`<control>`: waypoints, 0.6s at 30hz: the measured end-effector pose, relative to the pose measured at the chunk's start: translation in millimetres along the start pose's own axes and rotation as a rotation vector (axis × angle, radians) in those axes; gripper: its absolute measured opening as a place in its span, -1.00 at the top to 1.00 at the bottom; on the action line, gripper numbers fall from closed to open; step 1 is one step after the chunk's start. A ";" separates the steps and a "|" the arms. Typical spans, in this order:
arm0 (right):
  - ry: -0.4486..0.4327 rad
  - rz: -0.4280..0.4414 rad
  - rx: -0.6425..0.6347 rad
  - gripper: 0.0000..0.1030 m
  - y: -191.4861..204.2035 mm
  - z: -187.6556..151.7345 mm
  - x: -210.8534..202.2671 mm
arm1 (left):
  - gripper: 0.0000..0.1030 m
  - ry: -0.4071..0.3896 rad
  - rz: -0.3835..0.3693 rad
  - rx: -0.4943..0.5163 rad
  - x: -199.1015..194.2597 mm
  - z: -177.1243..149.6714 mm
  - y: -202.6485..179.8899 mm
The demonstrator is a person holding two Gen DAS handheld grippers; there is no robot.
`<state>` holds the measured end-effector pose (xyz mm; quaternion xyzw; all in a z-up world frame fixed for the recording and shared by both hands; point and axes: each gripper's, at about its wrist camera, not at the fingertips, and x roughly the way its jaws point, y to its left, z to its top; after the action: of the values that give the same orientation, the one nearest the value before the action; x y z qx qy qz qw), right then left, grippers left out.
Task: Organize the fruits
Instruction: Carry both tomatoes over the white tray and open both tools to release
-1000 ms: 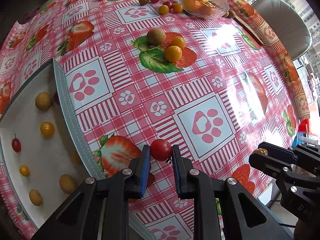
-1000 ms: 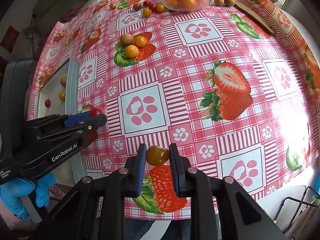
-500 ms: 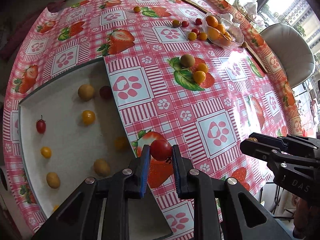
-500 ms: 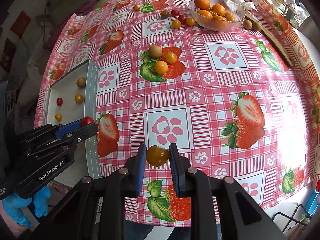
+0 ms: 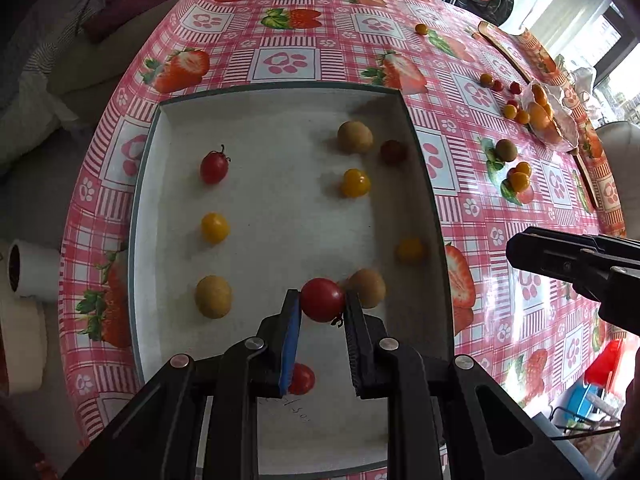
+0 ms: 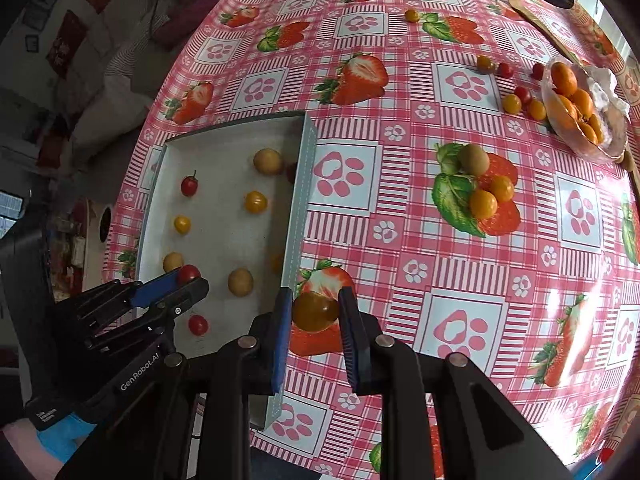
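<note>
My left gripper (image 5: 320,312) is shut on a red cherry tomato (image 5: 322,299) and hangs over the near part of the white tray (image 5: 276,120). The tray holds several small fruits in rows: red tomatoes, yellow tomatoes and brownish round fruits. One red tomato (image 5: 301,378) lies right under the left fingers. My right gripper (image 6: 314,316) is shut on a brownish-orange tomato (image 6: 315,311) above the tablecloth, just right of the tray's wall (image 6: 298,208). The left gripper (image 6: 188,280) also shows in the right wrist view, over the tray.
A brown fruit and two orange ones (image 6: 482,184) sit on the strawberry-print tablecloth. Farther back are loose small tomatoes (image 6: 512,102) and a clear bowl of oranges (image 6: 576,108). The right gripper's body (image 5: 576,260) juts in from the right. White rolls (image 5: 28,272) stand left of the table.
Both grippers have swung left with their tomatoes held. The left one has gone from above the tablecloth to above the tray; the right one has come up beside the tray's wall.
</note>
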<state>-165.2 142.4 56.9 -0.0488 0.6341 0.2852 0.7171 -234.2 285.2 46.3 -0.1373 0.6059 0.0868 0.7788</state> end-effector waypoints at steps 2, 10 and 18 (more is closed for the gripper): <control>0.016 0.012 -0.024 0.51 11.6 10.4 10.0 | 0.55 0.010 0.013 -0.017 7.2 -1.7 5.9; 0.083 0.033 -0.081 0.51 43.6 45.0 53.6 | 0.55 0.031 0.035 -0.049 24.7 -7.0 14.5; 0.138 -0.008 -0.102 0.51 50.4 56.0 86.5 | 0.55 0.034 0.034 -0.055 25.1 -3.7 16.4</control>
<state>-136.6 238.6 1.2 -0.1074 0.6665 0.3101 0.6693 -236.3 298.8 19.4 -0.1498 0.6187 0.1144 0.7626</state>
